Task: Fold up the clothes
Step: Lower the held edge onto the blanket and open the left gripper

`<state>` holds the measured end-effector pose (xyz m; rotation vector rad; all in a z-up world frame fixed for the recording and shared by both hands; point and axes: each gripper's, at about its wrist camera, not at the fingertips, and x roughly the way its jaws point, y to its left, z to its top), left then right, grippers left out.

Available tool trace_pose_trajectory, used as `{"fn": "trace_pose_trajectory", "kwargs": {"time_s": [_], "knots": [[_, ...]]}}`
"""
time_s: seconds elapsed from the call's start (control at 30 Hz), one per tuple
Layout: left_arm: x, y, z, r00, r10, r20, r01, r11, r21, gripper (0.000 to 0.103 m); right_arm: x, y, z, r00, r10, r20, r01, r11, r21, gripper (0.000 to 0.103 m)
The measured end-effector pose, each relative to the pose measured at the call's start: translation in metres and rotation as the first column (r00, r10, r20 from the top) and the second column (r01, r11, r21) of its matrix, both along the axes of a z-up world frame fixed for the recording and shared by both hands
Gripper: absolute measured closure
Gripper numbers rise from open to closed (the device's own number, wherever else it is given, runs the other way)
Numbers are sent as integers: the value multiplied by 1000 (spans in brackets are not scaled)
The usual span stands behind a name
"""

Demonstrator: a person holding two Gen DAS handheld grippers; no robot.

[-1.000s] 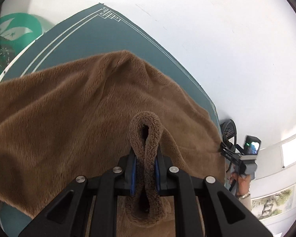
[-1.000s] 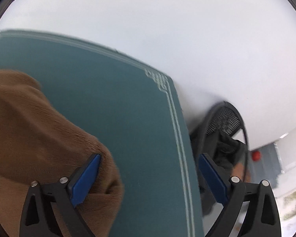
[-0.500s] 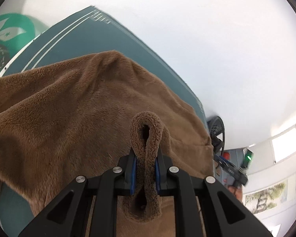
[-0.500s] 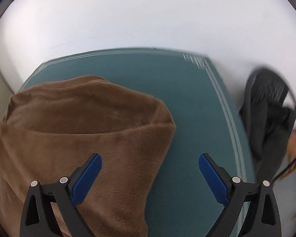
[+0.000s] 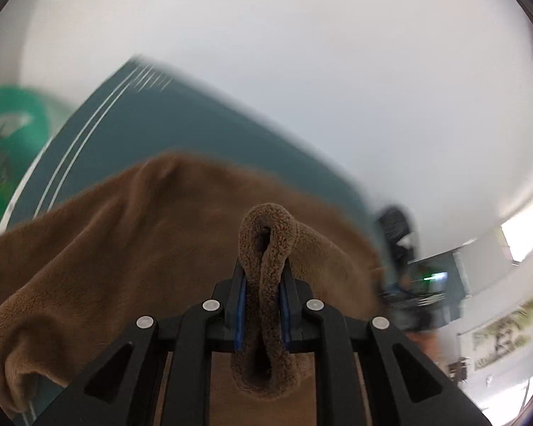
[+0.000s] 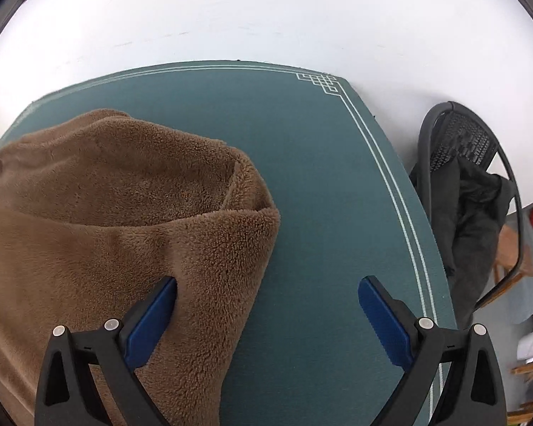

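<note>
Between my left claw (image 5: 263, 305) pads a hem of the brown fleece garment (image 6: 124, 220) is pinched; my right claw (image 6: 266, 316) gapes empty beside its edge, folding barely begun.

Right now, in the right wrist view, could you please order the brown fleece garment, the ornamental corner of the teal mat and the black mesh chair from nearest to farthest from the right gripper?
1. Brown fleece garment: on the left, against the left finger of the open right gripper.
2. Black mesh chair: right, off the mat.
3. Ornamental corner of the teal mat: far end; these last two are close.
</note>
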<state>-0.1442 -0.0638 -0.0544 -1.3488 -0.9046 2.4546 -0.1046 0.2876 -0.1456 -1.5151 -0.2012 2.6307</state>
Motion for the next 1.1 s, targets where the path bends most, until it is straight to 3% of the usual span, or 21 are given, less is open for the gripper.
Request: {"fn": "trace_pose_trajectory", "kwargs": {"time_s": [0.07, 0.17, 0.3, 0.37, 0.43, 0.57, 0.7, 0.77, 0.83, 0.97, 1.1], "knots": [[-11, -3, -26, 997, 14, 81, -11, 999, -30, 84, -1, 0, -1, 1000, -14, 4, 14, 1000, -12, 2], [-13, -3, -37, 995, 4, 102, 2, 998, -57, 78, 3, -2, 0, 1000, -15, 4, 15, 1000, -3, 2], [1, -1, -18, 996, 20, 85, -2, 978, -210, 58, 15, -5, 11, 1000, -28, -1, 28, 999, 19, 2], [13, -2, -4, 997, 59, 56, -39, 952, -305, 44, 33, -12, 28, 998, -32, -54, 33, 999, 15, 2], [25, 0, 9, 996, 85, 13, -75, 937, -341, 37, 52, -22, 47, 993, -18, -118, 18, 1000, -5, 2], [34, 31, 22, 998, -24, -49, 8, 956, -292, 36, 82, -68, 69, 984, 105, -146, -128, 979, -159, 2], [33, 60, 3, 989, -150, 15, 147, 937, -316, 35, 94, -115, 48, 975, 208, -73, -215, 970, -115, 2], [34, 63, -15, 987, -150, 62, 162, 923, -350, 36, 99, -121, 27, 973, 232, -10, -232, 970, -80, 2], [42, 64, -15, 984, -176, 37, 177, 913, -367, 36, 111, -124, 6, 966, 251, 56, -247, 966, -73, 2], [53, 63, -12, 975, -220, 41, 218, 891, -399, 36, 133, -117, 4, 959, 283, 27, -279, 955, -96, 1], [58, 70, -3, 981, -191, 35, 189, 893, -408, 36, 125, -112, 6, 960, 277, 47, -271, 957, -108, 1]]}}
